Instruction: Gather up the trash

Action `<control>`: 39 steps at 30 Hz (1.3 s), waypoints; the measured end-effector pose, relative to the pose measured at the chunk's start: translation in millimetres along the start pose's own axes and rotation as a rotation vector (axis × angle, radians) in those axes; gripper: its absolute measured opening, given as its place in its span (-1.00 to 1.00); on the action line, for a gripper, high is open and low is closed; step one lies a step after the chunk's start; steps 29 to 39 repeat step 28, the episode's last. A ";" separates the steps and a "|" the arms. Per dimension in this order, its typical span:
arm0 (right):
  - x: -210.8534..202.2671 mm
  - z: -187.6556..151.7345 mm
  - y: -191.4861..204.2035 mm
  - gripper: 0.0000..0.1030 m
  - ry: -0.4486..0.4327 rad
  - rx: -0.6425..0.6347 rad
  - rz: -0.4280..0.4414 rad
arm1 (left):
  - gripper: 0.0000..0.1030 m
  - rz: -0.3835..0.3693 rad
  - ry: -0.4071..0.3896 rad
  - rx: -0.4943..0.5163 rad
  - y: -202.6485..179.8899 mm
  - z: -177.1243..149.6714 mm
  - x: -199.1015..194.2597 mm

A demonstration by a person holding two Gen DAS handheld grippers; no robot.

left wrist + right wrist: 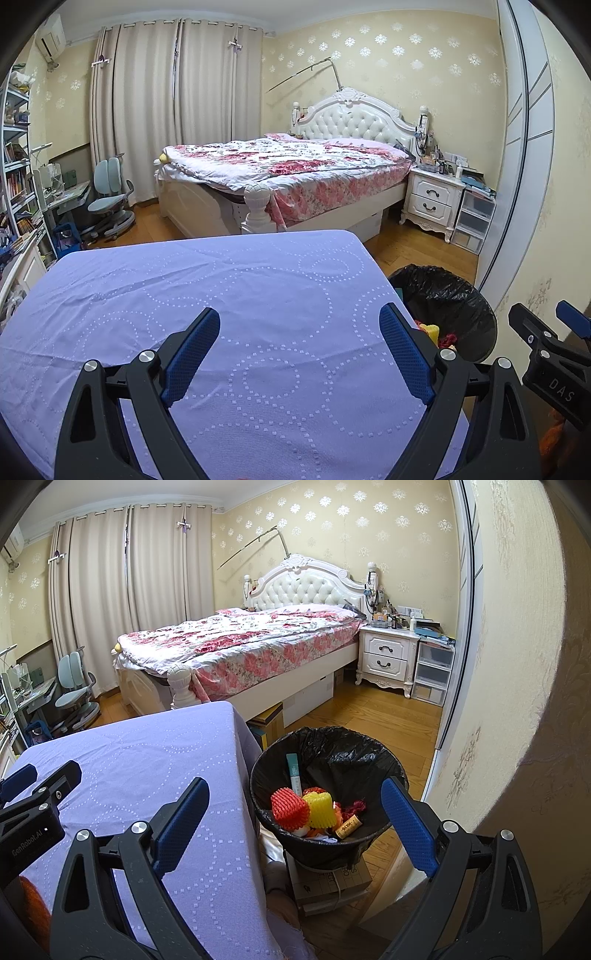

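Observation:
A bin lined with a black bag (332, 753) stands right of a table under a lilac cloth (229, 295). Inside lie a red foam net (290, 808), a yellow foam net (320, 808), a teal tube (294, 775), a small brown roll (348, 828) and scraps. My left gripper (300, 325) hovers open over the bare cloth, nothing between its blue pads. My right gripper (295, 797) is open above the table's right edge and the bin, holding nothing. In the left wrist view the bin (448, 295) shows at right, with the right gripper's body (546, 354) beside it.
A bed with a floral cover (240, 642) fills the room behind, a white nightstand (388, 657) and clear drawers (432, 672) to its right. The bin sits on a cardboard box (332, 882). A wall (517, 664) stands close on the right. A desk chair (110, 199) and shelves (18, 177) are at left.

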State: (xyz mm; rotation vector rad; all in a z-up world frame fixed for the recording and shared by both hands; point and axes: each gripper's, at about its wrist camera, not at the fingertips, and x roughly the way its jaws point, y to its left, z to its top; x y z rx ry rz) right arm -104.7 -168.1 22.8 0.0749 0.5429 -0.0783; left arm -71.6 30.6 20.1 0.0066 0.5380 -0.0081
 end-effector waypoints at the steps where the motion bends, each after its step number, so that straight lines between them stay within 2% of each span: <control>1: 0.1 0.1 0.0 0.79 0.000 0.000 0.000 | 0.70 0.001 0.001 0.003 0.4 0.2 -0.4; 18: -0.7 -0.7 1.7 0.79 0.001 -0.002 0.001 | 0.70 0.010 -0.012 -0.004 0.0 -0.2 -6.1; 28: 0.5 -5.9 21.9 0.79 0.010 -0.035 0.022 | 0.70 0.064 0.000 -0.008 13.2 1.0 -0.9; 39: 0.5 -5.9 21.9 0.79 0.010 -0.035 0.022 | 0.70 0.064 0.000 -0.008 13.2 1.0 -0.9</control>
